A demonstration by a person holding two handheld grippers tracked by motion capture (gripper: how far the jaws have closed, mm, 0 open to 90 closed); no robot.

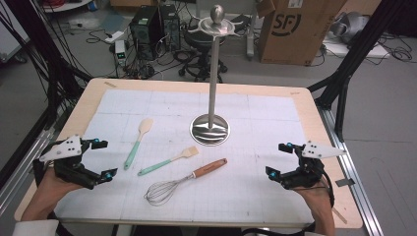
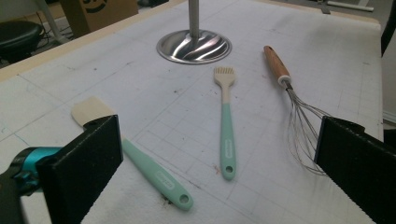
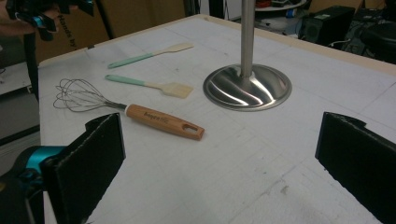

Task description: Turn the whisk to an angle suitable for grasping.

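Observation:
On the white gridded mat [image 1: 265,123] lie a mint-handled spatula [image 1: 137,141] [image 2: 140,158] [image 3: 149,54], a mint-handled brush [image 1: 168,161] [image 2: 226,121] [image 3: 149,85] and a wire whisk with a wooden handle [image 1: 187,181] [image 2: 289,93] [image 3: 140,114]. A steel utensil stand [image 1: 211,98] [image 2: 194,44] [image 3: 247,84] rises mid-table. My left gripper [image 1: 100,158] [image 2: 215,163] hovers at the near left, open, nothing between its jaws. My right gripper [image 1: 278,159] [image 3: 219,168] hovers at the near right, open and holding nothing.
The wooden table [image 1: 93,98] has edges all round. Behind it stand a cardboard box [image 1: 295,29], a stool [image 1: 201,54] and computer towers [image 1: 152,29] among cables. Black frame legs [image 1: 344,83] flank both sides.

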